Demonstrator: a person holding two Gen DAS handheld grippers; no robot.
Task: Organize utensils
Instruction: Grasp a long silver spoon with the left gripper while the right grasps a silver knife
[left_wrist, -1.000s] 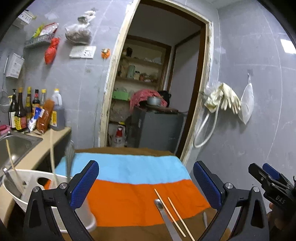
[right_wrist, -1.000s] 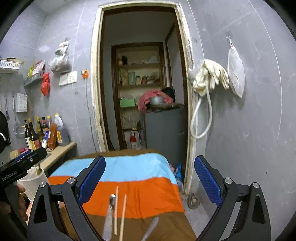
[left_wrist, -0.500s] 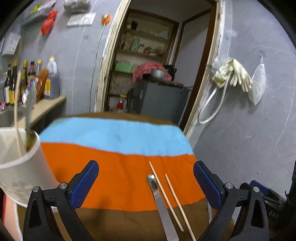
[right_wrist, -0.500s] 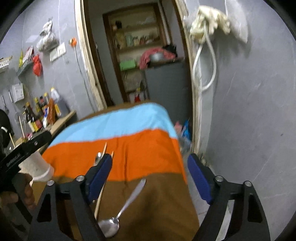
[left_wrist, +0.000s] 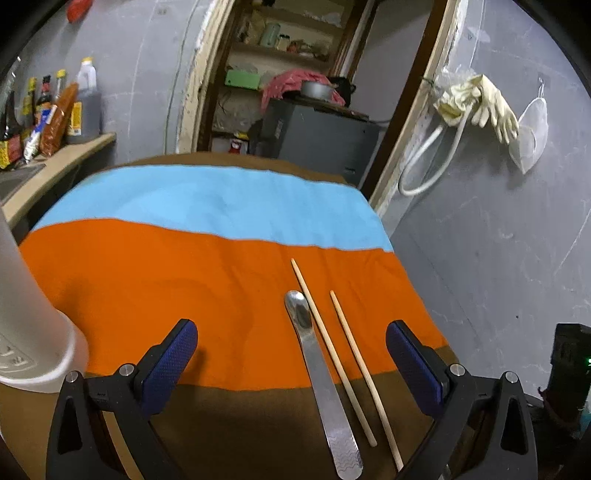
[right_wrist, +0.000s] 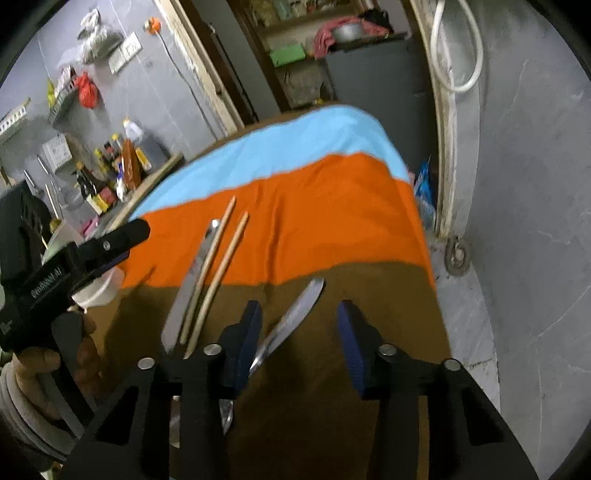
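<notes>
A metal spoon (right_wrist: 295, 312) lies on the brown stripe of the striped tablecloth (right_wrist: 332, 221), its handle running up between the jaws of my right gripper (right_wrist: 301, 334). Those jaws are closing, the handle passes near the left pad, and neither pad presses on it. Left of it lie two wooden chopsticks (right_wrist: 218, 269) and a flat metal utensil (right_wrist: 186, 291). In the left wrist view my left gripper (left_wrist: 291, 354) hangs open above the cloth (left_wrist: 147, 277), with the flat utensil (left_wrist: 317, 376) and chopsticks (left_wrist: 343, 350) between and beyond its fingers. A white utensil holder (left_wrist: 29, 314) stands at the left.
A counter with sauce bottles (left_wrist: 55, 110) runs along the left wall. Behind the table are a doorway and a grey cabinet (left_wrist: 317, 140). The grey wall (left_wrist: 498, 240) is close on the right. A person's hand (right_wrist: 55, 354) holds the left gripper's handle.
Both views have dropped and tilted down toward the table. The right gripper's jaws have narrowed and the spoon handle now lies between them. The white holder has slid to the left view's edge.
</notes>
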